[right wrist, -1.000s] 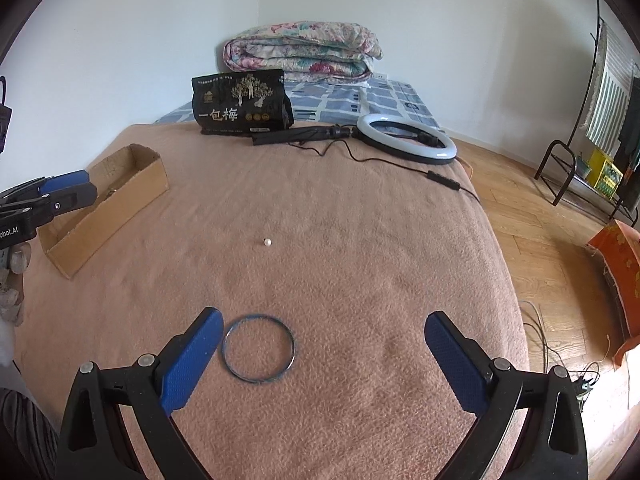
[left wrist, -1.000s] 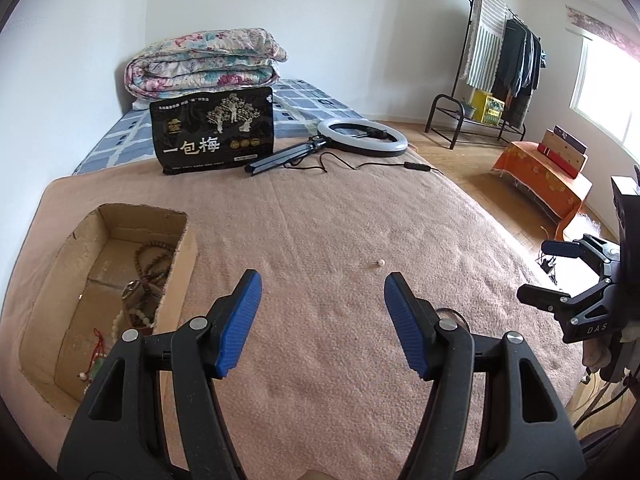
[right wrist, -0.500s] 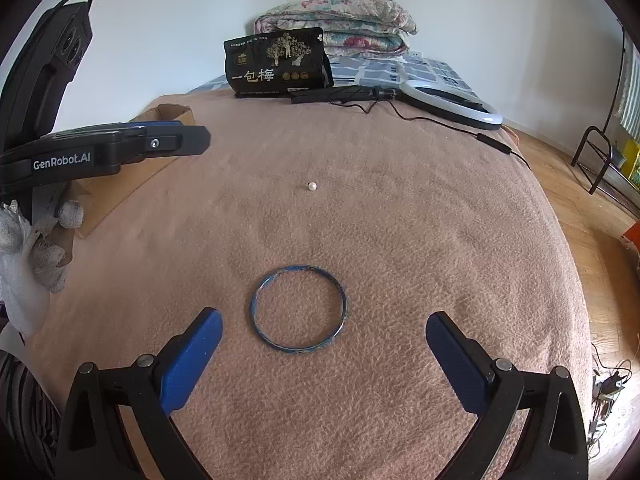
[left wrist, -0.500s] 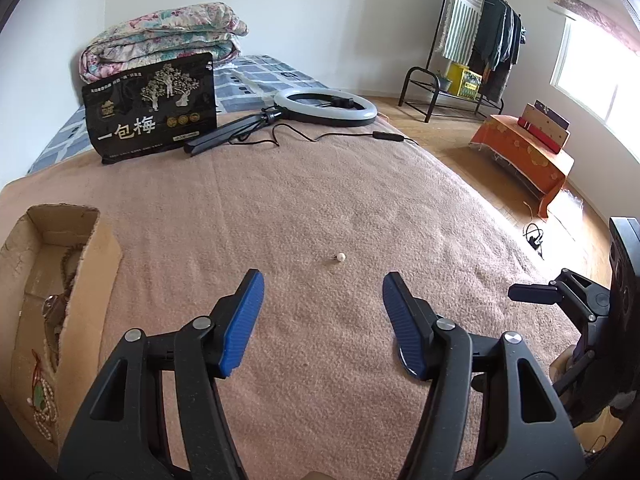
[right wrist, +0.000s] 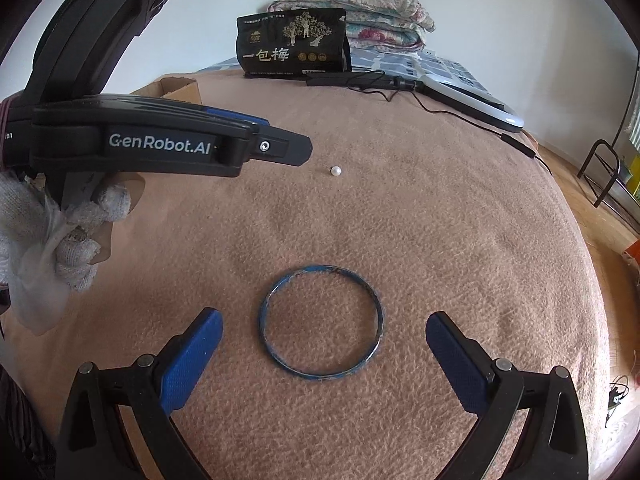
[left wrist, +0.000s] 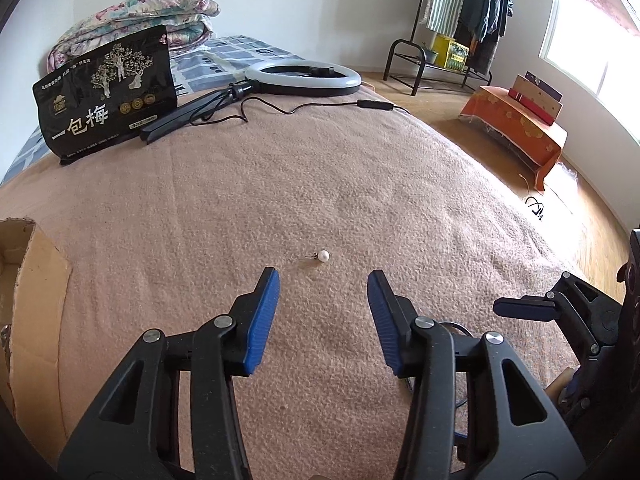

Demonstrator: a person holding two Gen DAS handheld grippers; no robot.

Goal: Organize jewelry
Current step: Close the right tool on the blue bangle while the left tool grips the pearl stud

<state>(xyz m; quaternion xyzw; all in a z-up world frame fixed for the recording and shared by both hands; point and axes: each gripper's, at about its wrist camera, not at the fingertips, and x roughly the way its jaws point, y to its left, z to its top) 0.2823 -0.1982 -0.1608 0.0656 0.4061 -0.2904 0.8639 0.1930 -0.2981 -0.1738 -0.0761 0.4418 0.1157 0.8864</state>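
At the far left, the cardboard box point(left wrist: 28, 280) sits on the pink blanket point(left wrist: 360, 184) with its open corner just reaching into the left wrist view. The left gripper point(left wrist: 323, 308) hovers with its blue pads spread apart and holds nothing; bare blanket lies all around it. Just ahead of its tips lies the pearl earring point(left wrist: 322, 256), its short post pointing left, so its long axis runs across the gap. Further right, the right gripper point(right wrist: 324, 354) is also spread wide and empty, with the blue bangle point(right wrist: 320, 322) lying flat between its fingers, touching neither. Beyond the bangle the blanket runs open toward the black pouch point(right wrist: 294, 45) and the ring light point(right wrist: 472, 100), and its right edge drops to wooden floor.
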